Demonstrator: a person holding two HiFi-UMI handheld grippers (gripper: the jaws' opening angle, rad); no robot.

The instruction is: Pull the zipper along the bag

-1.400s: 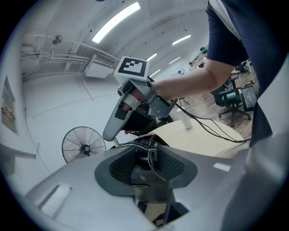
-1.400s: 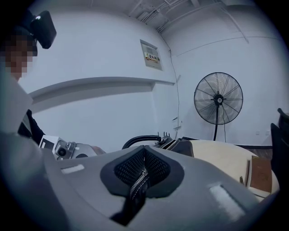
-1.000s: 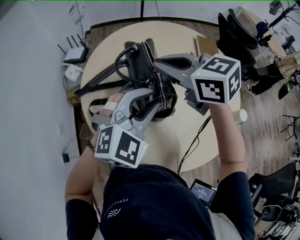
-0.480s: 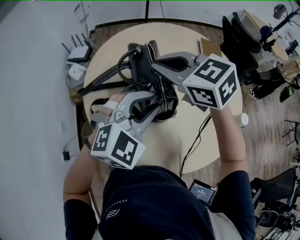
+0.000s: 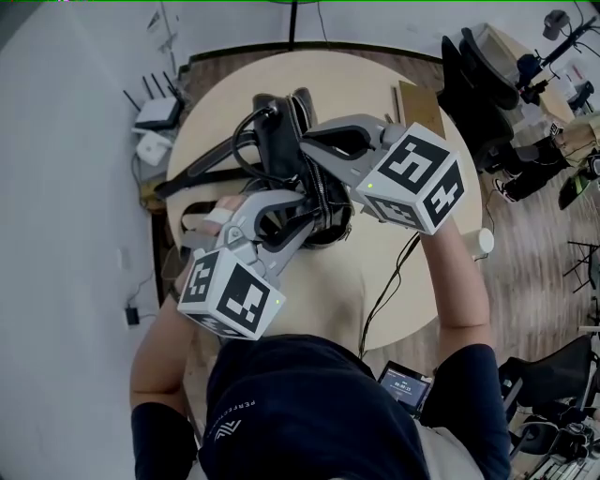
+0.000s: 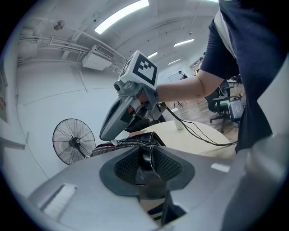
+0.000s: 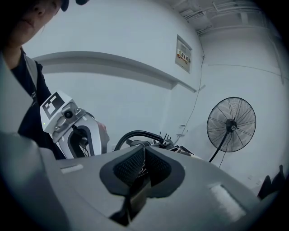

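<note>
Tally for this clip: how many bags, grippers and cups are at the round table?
Bags: 1, the black bag
Grippers: 2, left gripper clamped on the bag, right gripper pinching the zipper, jaws just opening slightly
Cups: 1, a white cup
Total: 4

We've got a black bag (image 5: 281, 141) with looping straps (image 5: 246, 141) sitting left of centre on the round table (image 5: 225, 103), its silvery zipper (image 5: 323, 192) running along the top.

light: bright ceiling strips (image 6: 122, 13) | gripper views: fisheye, black corners, right dimmer | head view: sharp, even
</note>
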